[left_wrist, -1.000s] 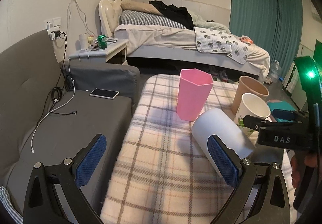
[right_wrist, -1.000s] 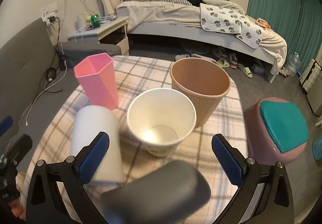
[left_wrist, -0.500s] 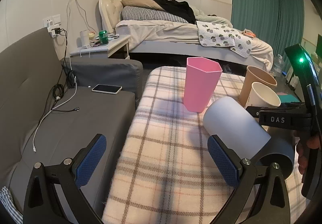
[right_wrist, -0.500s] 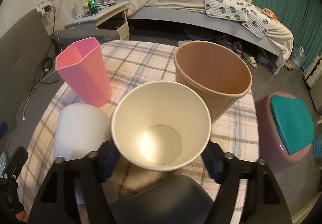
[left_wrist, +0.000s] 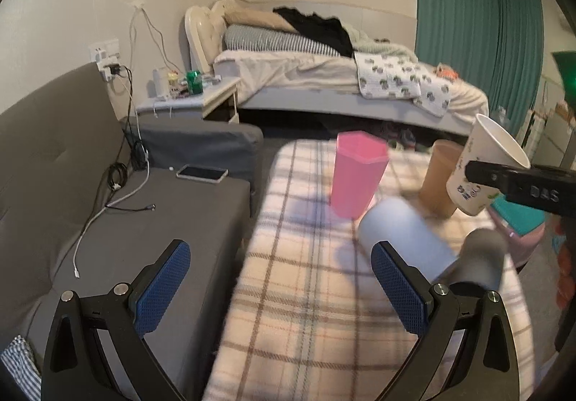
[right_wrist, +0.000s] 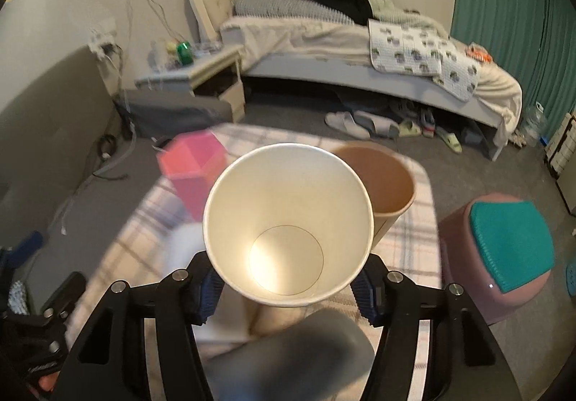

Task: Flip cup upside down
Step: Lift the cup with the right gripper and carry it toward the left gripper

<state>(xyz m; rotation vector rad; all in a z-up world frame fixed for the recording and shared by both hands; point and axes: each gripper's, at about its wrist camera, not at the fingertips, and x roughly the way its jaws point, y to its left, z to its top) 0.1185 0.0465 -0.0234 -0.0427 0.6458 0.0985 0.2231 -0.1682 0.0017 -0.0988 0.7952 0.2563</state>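
My right gripper [right_wrist: 288,289] is shut on a white paper cup [right_wrist: 288,221], its mouth open toward the camera, lifted above the plaid-covered table [right_wrist: 414,239]. In the left wrist view the same cup [left_wrist: 482,167] hangs tilted in the air at the right, held by the right gripper [left_wrist: 504,181]. My left gripper [left_wrist: 280,289] is open and empty, low over the table's near left edge [left_wrist: 306,311]. A pink faceted cup [left_wrist: 356,174] and a brown paper cup [left_wrist: 439,181] stand upright on the table.
A white cylinder with a grey end [left_wrist: 424,253] lies on its side on the table, close to my left gripper's right finger. A grey sofa [left_wrist: 108,239] with a phone [left_wrist: 201,173] stands at the left. A pink stool with a teal top [right_wrist: 504,257] stands at the right.
My right gripper has closed on the white paper cup and lifted it off the table. The left gripper has pulled back a little and stays open.
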